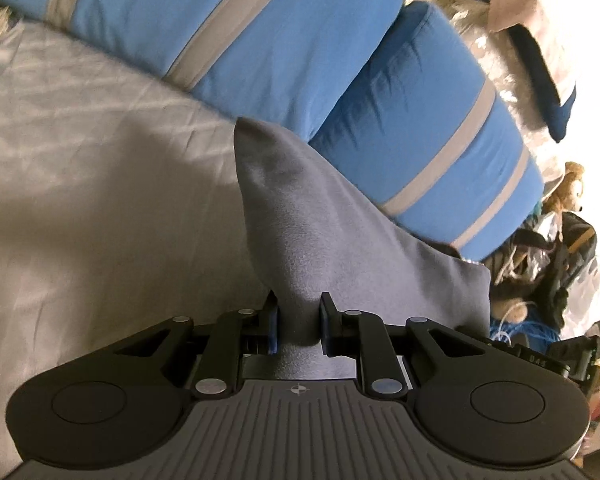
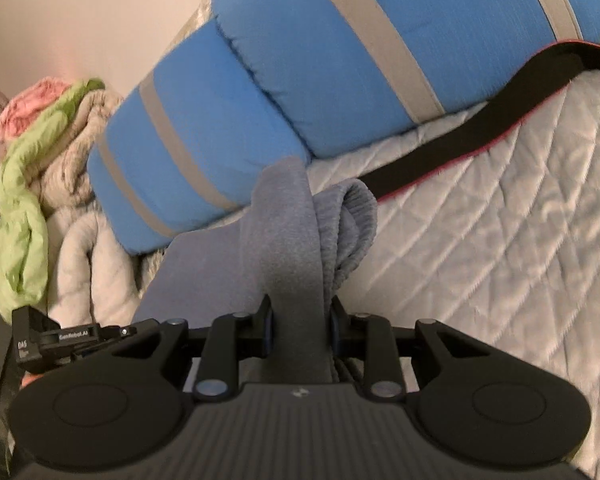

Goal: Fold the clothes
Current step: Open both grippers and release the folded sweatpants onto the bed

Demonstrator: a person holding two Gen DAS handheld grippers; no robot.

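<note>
Both claws are clamped on the same grey garment [image 1: 300, 216], and I've got it lifted off the bed [image 1: 80, 184].

Left claw [image 1: 298, 316]: jaws narrow, with a bunch of grey cloth pinched between the pads. In the left wrist view the cloth runs away from the jaws to a pointed tip over the bed, just in front of the blue pillows [image 1: 228, 32]. One flap hangs to the right of the claw.

Right claw [image 2: 301, 318]: jaws also narrow, gripping a thick fold of the garment [image 2: 284, 216]. Just right of that fold hangs a ribbed cuff or hem [image 2: 354, 216]; I can't tell which. Beyond the jaws, the cloth rises in front of the lower pillow [image 2: 196, 128].

Surroundings I can see:
- Quilted pale cover [image 2: 500, 208] on the bed, to the right in the right wrist view.
- Black strap with red edge [image 2: 480, 136] lying across the cover, running up against the pillows.
- Two blue pillows with grey stripes, stacked end to end along the far side of the bed.
- Green cloth [image 2: 20, 216] and a pale blanket pile [image 2: 84, 248] at left of the right wrist view.
- Stuffed toy [image 1: 568, 188] and clutter at the right edge of the left wrist view.

Both views are a bit blurred.
</note>
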